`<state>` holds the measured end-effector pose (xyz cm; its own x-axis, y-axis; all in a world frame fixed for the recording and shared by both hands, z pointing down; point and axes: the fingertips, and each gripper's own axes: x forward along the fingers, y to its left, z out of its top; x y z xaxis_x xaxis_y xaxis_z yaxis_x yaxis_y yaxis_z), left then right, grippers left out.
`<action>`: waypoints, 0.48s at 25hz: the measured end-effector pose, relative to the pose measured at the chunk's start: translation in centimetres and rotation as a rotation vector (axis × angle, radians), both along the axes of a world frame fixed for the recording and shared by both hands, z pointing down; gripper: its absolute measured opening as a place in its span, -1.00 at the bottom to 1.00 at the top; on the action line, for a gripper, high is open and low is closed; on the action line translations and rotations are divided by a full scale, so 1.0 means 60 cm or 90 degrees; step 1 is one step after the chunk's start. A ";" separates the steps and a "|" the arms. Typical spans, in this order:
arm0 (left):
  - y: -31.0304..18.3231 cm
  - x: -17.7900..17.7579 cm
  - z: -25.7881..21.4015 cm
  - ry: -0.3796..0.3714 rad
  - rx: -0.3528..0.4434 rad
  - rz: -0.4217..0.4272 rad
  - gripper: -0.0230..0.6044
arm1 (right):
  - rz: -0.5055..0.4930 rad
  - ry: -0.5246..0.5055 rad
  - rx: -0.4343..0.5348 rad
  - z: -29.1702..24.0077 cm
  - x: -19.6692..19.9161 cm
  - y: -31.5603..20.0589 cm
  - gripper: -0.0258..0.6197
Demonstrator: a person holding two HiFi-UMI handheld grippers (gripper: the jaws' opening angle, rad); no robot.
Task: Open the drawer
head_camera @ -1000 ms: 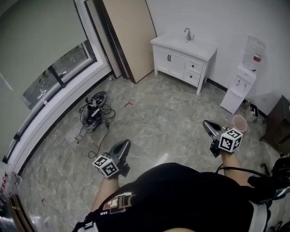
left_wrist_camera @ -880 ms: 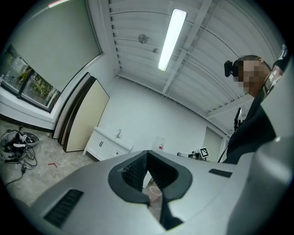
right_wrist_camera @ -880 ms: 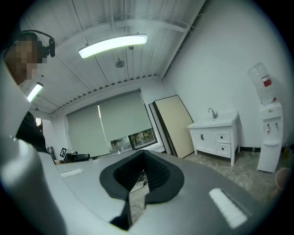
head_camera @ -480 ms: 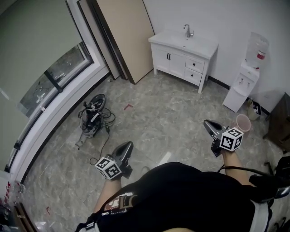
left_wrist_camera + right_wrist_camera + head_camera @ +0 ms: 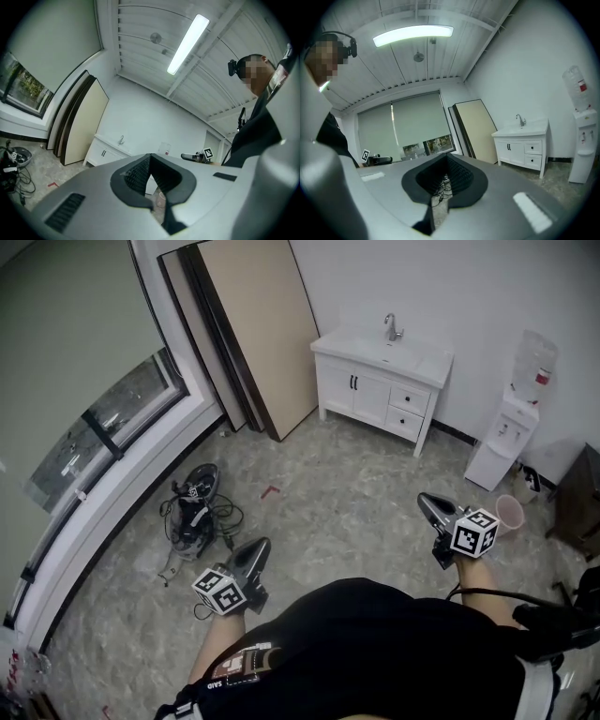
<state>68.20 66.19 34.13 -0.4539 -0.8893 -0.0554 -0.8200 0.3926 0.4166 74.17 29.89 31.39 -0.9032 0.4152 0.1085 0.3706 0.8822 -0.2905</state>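
A white vanity cabinet (image 5: 370, 385) with a sink and tap stands against the far wall. Its two small drawers (image 5: 407, 409) sit one above the other on its right side, both closed. Both grippers are held level over the floor, well short of the cabinet. My left gripper (image 5: 260, 547) is shut and empty, its ribbed pads meeting at the tip (image 5: 149, 156). My right gripper (image 5: 427, 501) also looks shut with nothing in it (image 5: 447, 156). The right gripper view shows the vanity (image 5: 513, 150) and its drawers (image 5: 533, 154) to the right of the jaws.
Tall boards (image 5: 253, 334) lean on the wall left of the vanity. A tangle of cables with a device (image 5: 195, 507) lies on the floor at left. A water dispenser (image 5: 511, 432), a pink bucket (image 5: 509, 512) and a dark cabinet (image 5: 574, 498) stand at right.
The person has walked forward, so the vanity sits lower and nearer in the head view. Both grippers stayed shut and moved along with the body.
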 end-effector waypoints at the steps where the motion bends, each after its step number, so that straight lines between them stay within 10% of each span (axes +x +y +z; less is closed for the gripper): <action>1: 0.016 -0.020 -0.001 -0.001 -0.003 -0.002 -0.93 | -0.004 -0.001 0.005 -0.001 -0.020 0.018 -0.92; 12: 0.108 -0.180 0.012 -0.002 0.001 -0.038 -0.93 | -0.030 0.009 0.004 0.012 -0.197 0.088 -0.92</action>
<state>57.42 72.64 34.86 -0.5057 -0.8607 -0.0588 -0.7967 0.4398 0.4146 62.33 35.15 32.12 -0.8810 0.4567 0.1235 0.4081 0.8656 -0.2901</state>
